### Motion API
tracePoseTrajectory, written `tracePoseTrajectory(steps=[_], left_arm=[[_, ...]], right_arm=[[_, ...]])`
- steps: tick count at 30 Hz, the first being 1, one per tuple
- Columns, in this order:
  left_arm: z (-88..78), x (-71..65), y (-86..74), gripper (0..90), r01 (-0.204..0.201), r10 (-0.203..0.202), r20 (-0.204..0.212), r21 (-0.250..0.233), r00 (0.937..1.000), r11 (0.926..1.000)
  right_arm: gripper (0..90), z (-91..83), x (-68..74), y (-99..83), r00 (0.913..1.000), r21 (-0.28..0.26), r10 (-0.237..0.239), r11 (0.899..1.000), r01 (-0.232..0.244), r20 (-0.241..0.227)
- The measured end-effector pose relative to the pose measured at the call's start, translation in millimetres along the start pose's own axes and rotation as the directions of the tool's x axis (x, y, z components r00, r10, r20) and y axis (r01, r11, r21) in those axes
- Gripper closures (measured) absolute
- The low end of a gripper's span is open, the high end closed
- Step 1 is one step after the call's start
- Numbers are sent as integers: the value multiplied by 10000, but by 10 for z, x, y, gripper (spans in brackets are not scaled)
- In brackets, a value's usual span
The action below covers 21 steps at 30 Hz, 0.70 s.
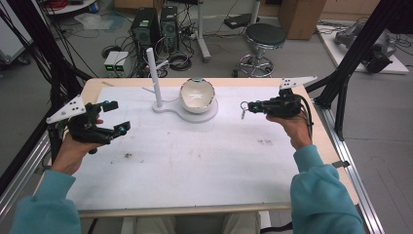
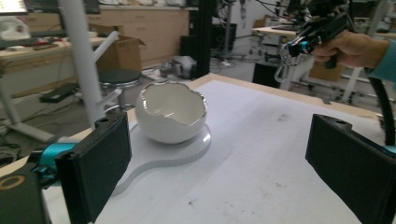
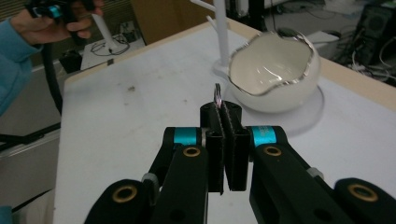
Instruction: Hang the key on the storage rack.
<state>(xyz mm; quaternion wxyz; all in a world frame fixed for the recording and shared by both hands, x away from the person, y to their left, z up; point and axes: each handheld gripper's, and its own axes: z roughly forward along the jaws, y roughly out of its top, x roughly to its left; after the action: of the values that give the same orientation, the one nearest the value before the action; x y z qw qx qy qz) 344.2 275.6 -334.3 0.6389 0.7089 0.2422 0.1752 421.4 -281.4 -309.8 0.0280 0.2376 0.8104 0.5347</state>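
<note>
Sleeves at 6 o'clock, high view: left gripper (image 1: 111, 118) jaws spread, holding nothing; right gripper (image 1: 246, 107) pinching small metal ring (image 1: 242, 116), dangling at 3 o'clock of eggshell bowl (image 1: 197, 95). Left gripper view: ring (image 2: 281, 71) at 1 o'clock, above surface (image 2: 261, 154). Right gripper view: jaws clamped on ring (image 3: 217, 95).

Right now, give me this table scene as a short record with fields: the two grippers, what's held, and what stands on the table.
left gripper: jaws wide apart, nothing between them, held above the table's left side
right gripper: jaws closed on a small metal ring
metal ring: hangs from the jaw tips, above the table
bowl: white, jagged eggshell-like rim, sits on the white stand's base
white stand: upright post with side pegs
table: white sheet, a few dark smudges
</note>
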Motion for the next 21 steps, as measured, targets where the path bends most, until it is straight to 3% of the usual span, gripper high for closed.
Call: tracePoseTrajectory(steps=[1,7,11,12,21], left_arm=[[42,3,38,74,-41,40,145,101,9999,9999],[337,-14,274,74,-355,283,1209,581,9923,9977],[541,-55,415,74,-521,363,1795,843,9831,9951],[574,-62,435,74,-562,385,1893,889,9812,9945],[921,-190,579,74,-666,314,2894,1126,9567,9914]], right_arm=[[890,52,67,71,9991,-44,-153,9999,151,-398],[890,216,238,214,9913,-107,-804,9968,798,-1045],[890,341,336,291,9811,-341,-1202,9926,1163,-1518],[890,383,360,311,9750,-386,-1316,9912,1267,-1792],[889,618,481,405,9538,-706,-1749,9842,1624,-2444]])
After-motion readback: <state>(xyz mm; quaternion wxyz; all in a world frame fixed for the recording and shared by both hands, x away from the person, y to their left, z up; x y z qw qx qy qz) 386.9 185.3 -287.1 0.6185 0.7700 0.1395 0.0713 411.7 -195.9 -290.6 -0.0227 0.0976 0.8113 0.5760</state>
